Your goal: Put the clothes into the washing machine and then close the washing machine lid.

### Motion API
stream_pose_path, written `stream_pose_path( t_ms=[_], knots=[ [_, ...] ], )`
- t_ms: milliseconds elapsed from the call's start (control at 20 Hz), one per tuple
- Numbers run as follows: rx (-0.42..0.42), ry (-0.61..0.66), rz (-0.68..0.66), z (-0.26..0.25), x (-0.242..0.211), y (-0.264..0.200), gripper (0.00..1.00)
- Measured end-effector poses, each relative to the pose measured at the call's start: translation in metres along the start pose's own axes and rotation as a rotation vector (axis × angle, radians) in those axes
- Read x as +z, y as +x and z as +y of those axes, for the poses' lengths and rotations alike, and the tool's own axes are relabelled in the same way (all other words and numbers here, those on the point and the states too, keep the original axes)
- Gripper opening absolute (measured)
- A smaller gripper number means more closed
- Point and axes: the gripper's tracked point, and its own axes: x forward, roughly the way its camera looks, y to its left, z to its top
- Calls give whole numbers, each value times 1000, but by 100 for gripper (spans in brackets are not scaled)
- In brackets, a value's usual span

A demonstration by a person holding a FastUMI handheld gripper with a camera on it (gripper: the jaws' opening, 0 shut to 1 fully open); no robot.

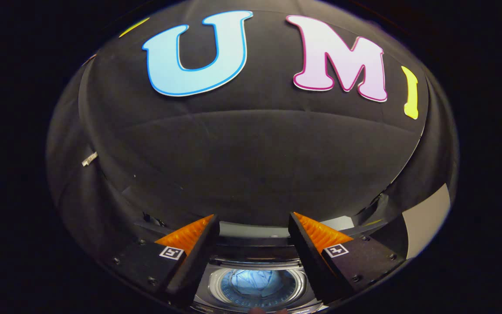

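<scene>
My gripper (253, 220) is open, its two fingers spread wide with nothing between them, held high above the washing machine (255, 257). Below and between the fingers lies the machine's round drum opening (257, 283). A light blue piece of clothing (255, 281) lies crumpled inside the drum. The lid's position cannot be made out from here; a pale strip (251, 230) shows just beyond the machine's back edge.
The black cloth wall (251, 152) of the booth rises right behind the machine. A pale panel (427, 220) stands off to the right, beyond the right finger. A small white tag (89, 158) hangs on the cloth at the left.
</scene>
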Motion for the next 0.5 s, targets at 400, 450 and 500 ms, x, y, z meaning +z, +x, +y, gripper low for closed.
stream_pose_path(
  t_ms=[400,450,500],
  knots=[
    [11,-19,-11,2,-11,-21,100],
    [11,-17,-9,2,-11,-21,100],
    [11,-20,-8,2,-13,-22,100]
  ],
)
